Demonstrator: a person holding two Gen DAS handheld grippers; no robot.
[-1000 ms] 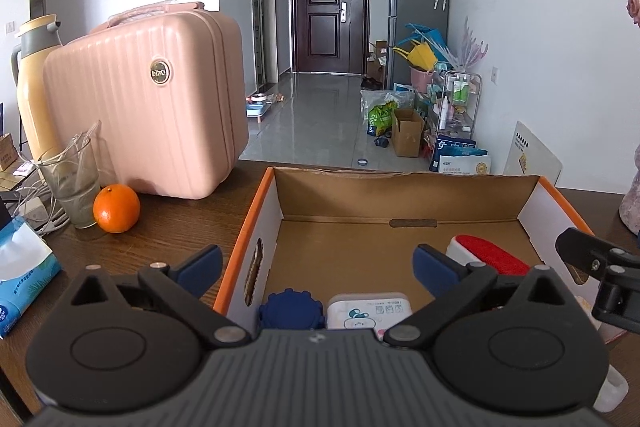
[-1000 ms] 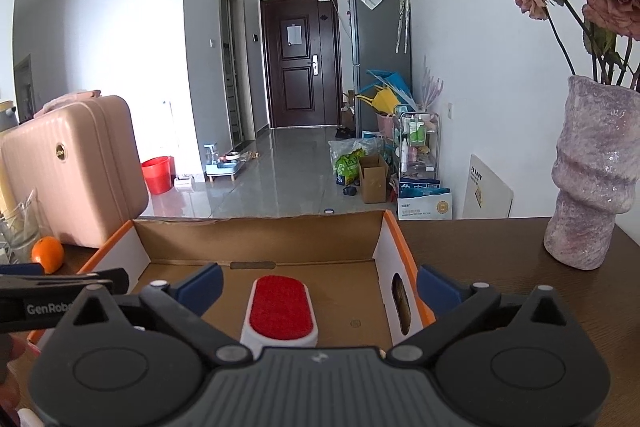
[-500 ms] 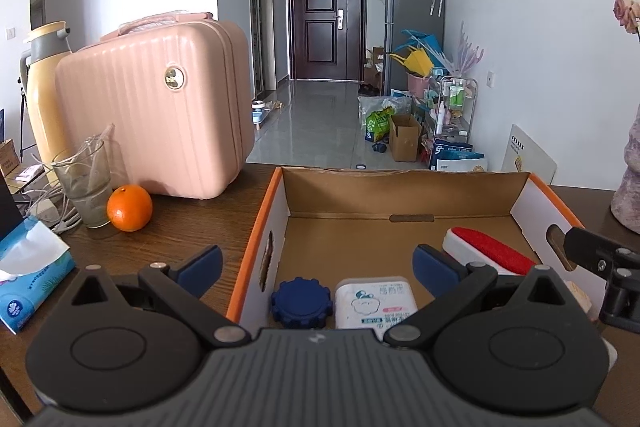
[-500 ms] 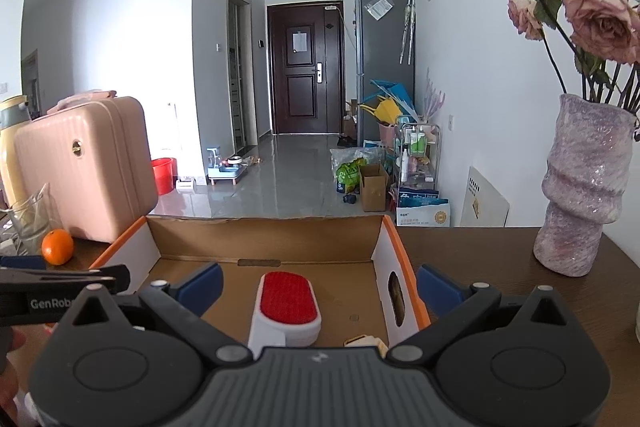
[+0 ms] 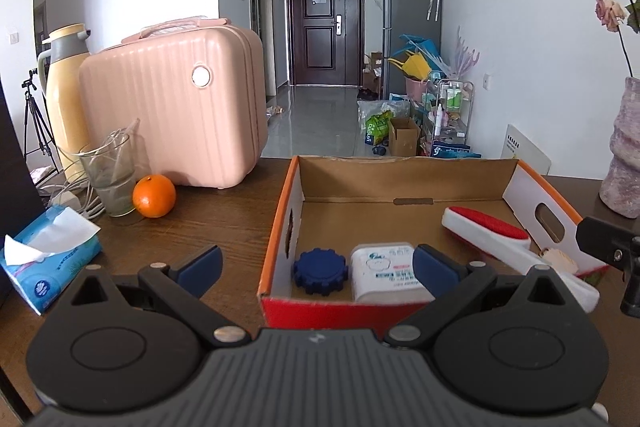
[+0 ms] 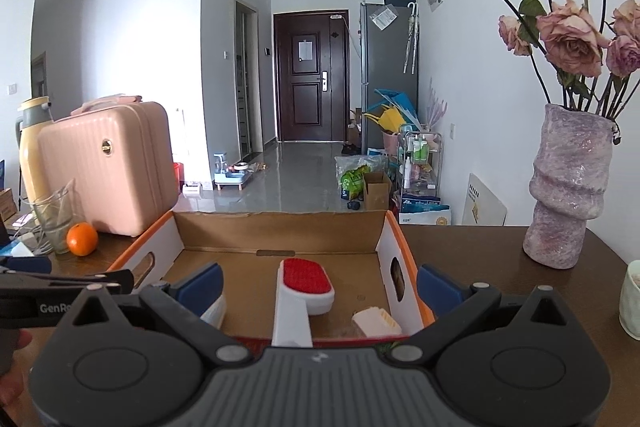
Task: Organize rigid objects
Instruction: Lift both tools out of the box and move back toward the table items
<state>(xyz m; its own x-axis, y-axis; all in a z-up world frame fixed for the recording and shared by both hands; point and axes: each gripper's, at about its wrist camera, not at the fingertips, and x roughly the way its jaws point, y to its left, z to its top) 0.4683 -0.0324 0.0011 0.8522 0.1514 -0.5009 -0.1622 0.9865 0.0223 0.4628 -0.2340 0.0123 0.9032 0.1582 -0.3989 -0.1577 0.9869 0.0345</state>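
A dark wooden tabletop (image 5: 224, 227) fills the lower frame, where a cardboard box (image 5: 404, 183) already holds a lint brush (image 5: 486, 229), blue cap (image 5: 319, 269) and white container (image 5: 386, 273). Both grippers, left (image 5: 316, 263) and right (image 6: 318, 285), are held spread and empty; sorting appears nearly done.

Box (image 5: 532, 187) on counter (image 5: 224, 219) holds brush (image 5: 486, 233), gear (image 5: 320, 269) and container (image 5: 386, 273); orange (image 5: 154, 195), glass (image 5: 108, 179), suitcase (image 5: 176, 115) lie left; vase (image 6: 568, 187) right.

Orange-rimmed brown cardboard box (image 5: 404, 179), dark blue disc (image 5: 319, 270), red-and-white brush (image 5: 486, 233), pink suitcase (image 5: 176, 107), orange fruit (image 5: 154, 196)
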